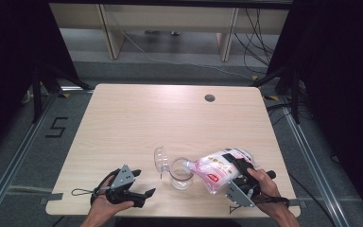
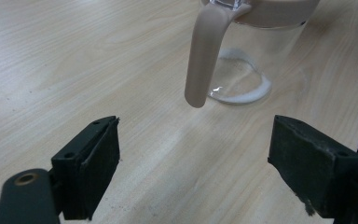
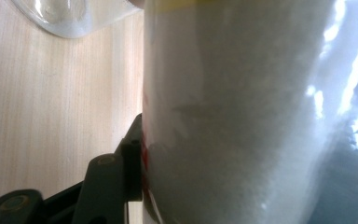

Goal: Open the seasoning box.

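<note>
A pink and white bag (image 1: pixel 220 168) lies tilted with its spout over the mouth of a clear cup (image 1: pixel 181 176) near the table's front edge. My right gripper (image 1: pixel 235 166) is shut on the bag; in the right gripper view the bag (image 3: pixel 242 116) presses against the left finger (image 3: pixel 133 158) and hides the other jaw. To the cup's left, my left gripper (image 1: pixel 142 183) rests low over the table, open, with nothing between its fingers. In the left gripper view the cup (image 2: pixel 256 51) has a beige handle (image 2: pixel 205 56) and a thin ring of white powder (image 2: pixel 242 95) at its bottom.
A clear domed lid (image 1: pixel 161 160) lies on the wooden table (image 1: pixel 137 118) just left of the cup. A round cable hole (image 1: pixel 210 98) sits near the far edge. Dark curtains and metal floor rails flank the table.
</note>
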Tool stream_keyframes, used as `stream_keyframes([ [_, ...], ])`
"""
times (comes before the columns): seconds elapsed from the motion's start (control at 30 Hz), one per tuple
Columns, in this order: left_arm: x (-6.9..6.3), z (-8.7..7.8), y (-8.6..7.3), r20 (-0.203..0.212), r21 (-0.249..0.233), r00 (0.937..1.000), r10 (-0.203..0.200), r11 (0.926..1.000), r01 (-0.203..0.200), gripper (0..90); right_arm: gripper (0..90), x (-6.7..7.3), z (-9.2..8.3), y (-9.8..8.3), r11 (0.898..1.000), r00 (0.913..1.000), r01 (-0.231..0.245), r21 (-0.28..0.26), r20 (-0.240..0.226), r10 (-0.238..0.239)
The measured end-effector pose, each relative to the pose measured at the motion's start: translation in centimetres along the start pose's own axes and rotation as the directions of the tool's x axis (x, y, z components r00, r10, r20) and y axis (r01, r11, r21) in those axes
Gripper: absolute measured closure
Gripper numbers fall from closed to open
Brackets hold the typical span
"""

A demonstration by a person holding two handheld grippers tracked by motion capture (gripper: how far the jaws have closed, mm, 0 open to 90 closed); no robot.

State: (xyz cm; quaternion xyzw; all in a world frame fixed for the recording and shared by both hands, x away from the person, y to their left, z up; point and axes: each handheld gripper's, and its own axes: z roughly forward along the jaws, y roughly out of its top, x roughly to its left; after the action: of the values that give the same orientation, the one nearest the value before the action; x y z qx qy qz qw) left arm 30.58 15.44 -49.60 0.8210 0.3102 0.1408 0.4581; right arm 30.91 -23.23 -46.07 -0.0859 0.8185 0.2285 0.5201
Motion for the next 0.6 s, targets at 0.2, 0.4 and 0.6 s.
stream_keyframes([
  [0.2, -0.01, 0.02, 0.00, 0.000, 0.000, 1.0000, -0.001, 1.0000, 0.001, 16.1, 50.0, 0.02, -0.02, 0.17, 0.999, 0.9995, 0.031, 0.011, 0.006, -0.031],
  [0.4, -0.08, 0.08, -0.01, 0.000, -0.008, 1.0000, -0.010, 0.9999, 0.010, 16.1, 50.1, -0.65, -0.04, 0.54, 0.986, 0.9858, 0.165, 0.017, 0.027, -0.166],
  [0.6, -0.03, 0.04, 0.01, -0.005, 0.000, 1.0000, 0.001, 1.0000, -0.001, 16.1, 50.2, -0.61, -0.13, 0.72, 0.984, 0.9842, 0.173, 0.032, 0.034, -0.174],
])
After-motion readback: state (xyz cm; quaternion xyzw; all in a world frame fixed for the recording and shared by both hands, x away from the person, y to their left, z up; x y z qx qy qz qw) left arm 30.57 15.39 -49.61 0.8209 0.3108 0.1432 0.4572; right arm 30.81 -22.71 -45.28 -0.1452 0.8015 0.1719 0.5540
